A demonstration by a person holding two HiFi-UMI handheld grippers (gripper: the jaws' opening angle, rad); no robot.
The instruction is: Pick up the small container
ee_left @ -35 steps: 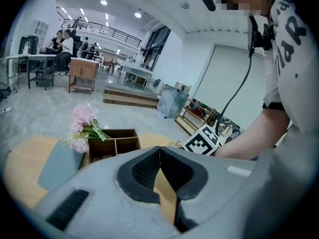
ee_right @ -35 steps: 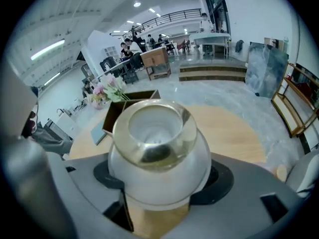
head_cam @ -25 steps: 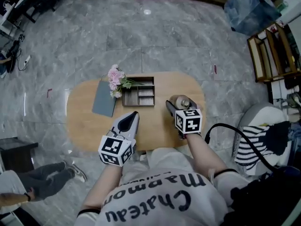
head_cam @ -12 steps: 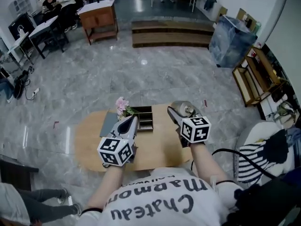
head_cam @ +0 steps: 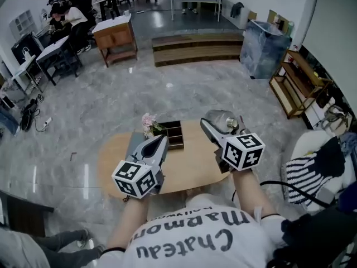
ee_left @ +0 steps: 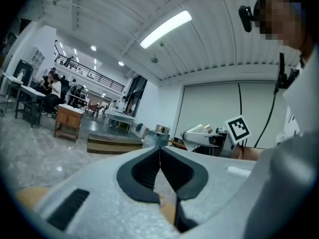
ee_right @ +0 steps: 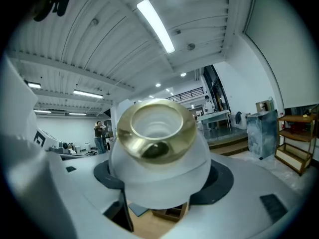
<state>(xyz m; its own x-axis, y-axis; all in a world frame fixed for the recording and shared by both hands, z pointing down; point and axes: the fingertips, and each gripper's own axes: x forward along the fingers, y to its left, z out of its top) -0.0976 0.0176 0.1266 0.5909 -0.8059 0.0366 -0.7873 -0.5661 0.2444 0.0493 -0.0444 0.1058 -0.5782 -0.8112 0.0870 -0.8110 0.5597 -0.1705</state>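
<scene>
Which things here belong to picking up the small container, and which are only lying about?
For the job:
small container, frosted with a gold rim
right gripper, shut on it, above the table

Lying about:
pink flowers
divided tray
grey folder
left gripper, shut, empty

Table (head_cam: pixel 189 175): box (head_cam: pixel 174 134) at far edge, flowers (head_cam: pixel 148 123) just left of it, folder (head_cam: pixel 134 143) left again. Container (head_cam: pixel 221 118) between right gripper (head_cam: pixel 215 125) jaws, right of box. Left gripper (head_cam: pixel 162 139) before box, beside folder.
</scene>
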